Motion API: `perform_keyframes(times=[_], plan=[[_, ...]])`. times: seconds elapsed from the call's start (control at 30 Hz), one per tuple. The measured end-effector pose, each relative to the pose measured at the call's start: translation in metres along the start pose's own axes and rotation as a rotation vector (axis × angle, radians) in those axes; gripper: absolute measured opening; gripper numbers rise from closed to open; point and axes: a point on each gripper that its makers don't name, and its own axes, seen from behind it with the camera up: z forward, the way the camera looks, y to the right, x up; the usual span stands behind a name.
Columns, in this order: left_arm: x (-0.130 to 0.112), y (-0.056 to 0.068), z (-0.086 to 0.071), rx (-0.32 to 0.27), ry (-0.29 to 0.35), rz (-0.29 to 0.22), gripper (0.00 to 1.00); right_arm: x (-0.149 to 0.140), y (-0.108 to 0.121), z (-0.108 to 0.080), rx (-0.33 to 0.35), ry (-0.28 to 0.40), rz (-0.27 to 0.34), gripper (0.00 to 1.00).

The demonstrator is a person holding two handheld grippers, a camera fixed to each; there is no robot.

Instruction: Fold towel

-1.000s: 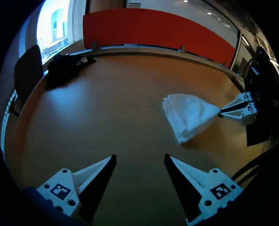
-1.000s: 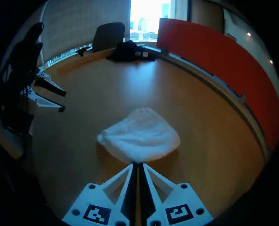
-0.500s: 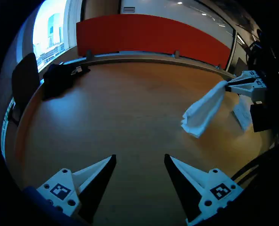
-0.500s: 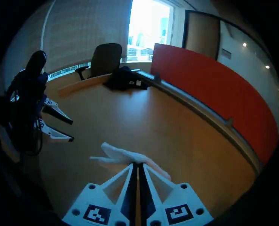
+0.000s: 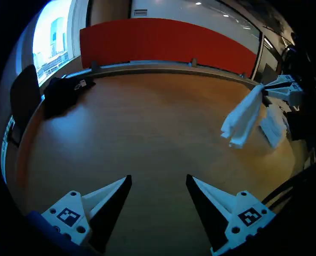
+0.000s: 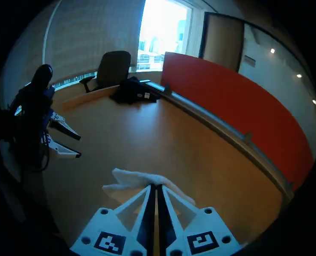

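Left gripper view: the left gripper (image 5: 158, 177) is held low over the wooden table (image 5: 136, 119), its fingers spread wide with nothing between them. Off to the side, the right gripper (image 5: 282, 85) is raised, pinching the top edge of the white towel (image 5: 243, 117), which hangs down limp in the air above the table. In the right gripper view its fingers are pressed together on the cloth. A second ago the towel lay bunched on the table; since then it has been lifted clear and now hangs more upright.
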Motion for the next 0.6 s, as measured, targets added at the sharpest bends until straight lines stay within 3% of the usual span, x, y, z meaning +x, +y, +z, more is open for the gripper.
perform_keyframes(times=[0.6], plan=[[0.011,0.012,0.008,-0.018,-0.005,0.039,0.94,-0.01,0.078,-0.064,-0.088,0.0,0.055,0.06]])
